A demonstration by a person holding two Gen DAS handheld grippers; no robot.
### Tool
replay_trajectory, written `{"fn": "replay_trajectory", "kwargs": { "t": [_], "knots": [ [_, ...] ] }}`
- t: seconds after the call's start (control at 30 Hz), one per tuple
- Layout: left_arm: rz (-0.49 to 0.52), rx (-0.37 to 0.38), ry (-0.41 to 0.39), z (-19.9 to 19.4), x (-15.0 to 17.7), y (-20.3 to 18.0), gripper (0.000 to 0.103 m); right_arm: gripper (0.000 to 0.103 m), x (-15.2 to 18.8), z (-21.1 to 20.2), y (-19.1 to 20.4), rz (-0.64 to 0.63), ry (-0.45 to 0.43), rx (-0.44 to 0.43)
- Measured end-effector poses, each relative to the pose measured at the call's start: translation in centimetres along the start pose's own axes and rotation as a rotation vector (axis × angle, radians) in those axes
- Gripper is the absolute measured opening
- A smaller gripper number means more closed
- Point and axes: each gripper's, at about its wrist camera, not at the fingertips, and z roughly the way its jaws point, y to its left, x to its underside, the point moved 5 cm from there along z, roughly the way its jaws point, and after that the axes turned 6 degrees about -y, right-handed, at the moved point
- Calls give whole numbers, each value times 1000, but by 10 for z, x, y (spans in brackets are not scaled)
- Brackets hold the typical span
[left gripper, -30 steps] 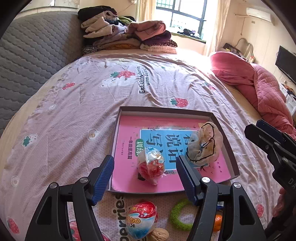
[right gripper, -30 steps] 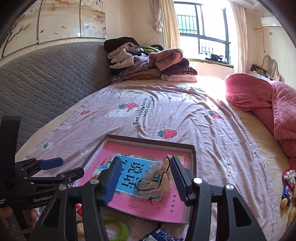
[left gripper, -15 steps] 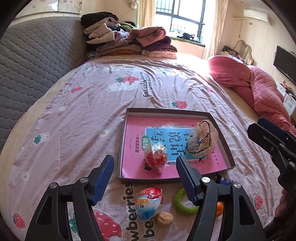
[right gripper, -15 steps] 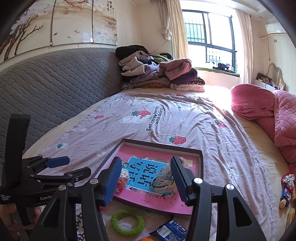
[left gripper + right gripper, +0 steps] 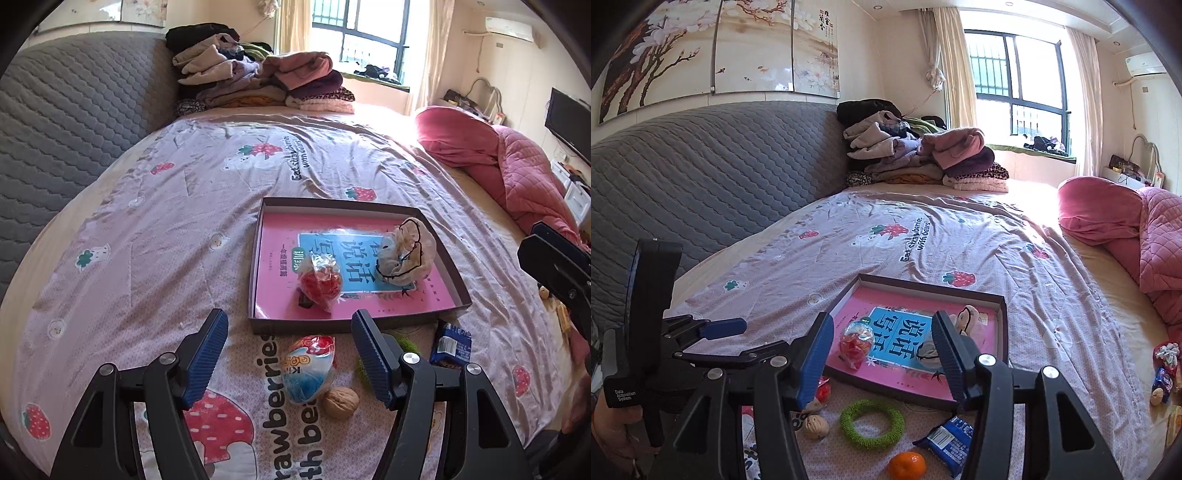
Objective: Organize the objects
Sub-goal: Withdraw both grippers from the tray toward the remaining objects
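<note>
Orange (image 5: 907, 466) in right wrist view only

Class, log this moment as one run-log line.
left gripper: open, empty | right gripper: open, empty | tray: two bags inside

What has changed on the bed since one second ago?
Both hand-held grippers, left and right, drew back from the tray, both open and empty. The red bag and pale pouch stayed in the tray; the green ring stayed on the bed.
</note>
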Motion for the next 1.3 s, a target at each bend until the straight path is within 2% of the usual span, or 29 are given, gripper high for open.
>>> {"fn": "replay_trajectory", "kwargs": {
  "t": [0.63, 1.3],
  "knots": [
    [19, 8, 27, -5, 32, -7, 71, 55, 46, -20, 13, 10, 53, -14],
    [39, 11, 42, -15, 60, -4, 71, 55, 79, -27, 31, -12, 96, -9]
  ]
}}
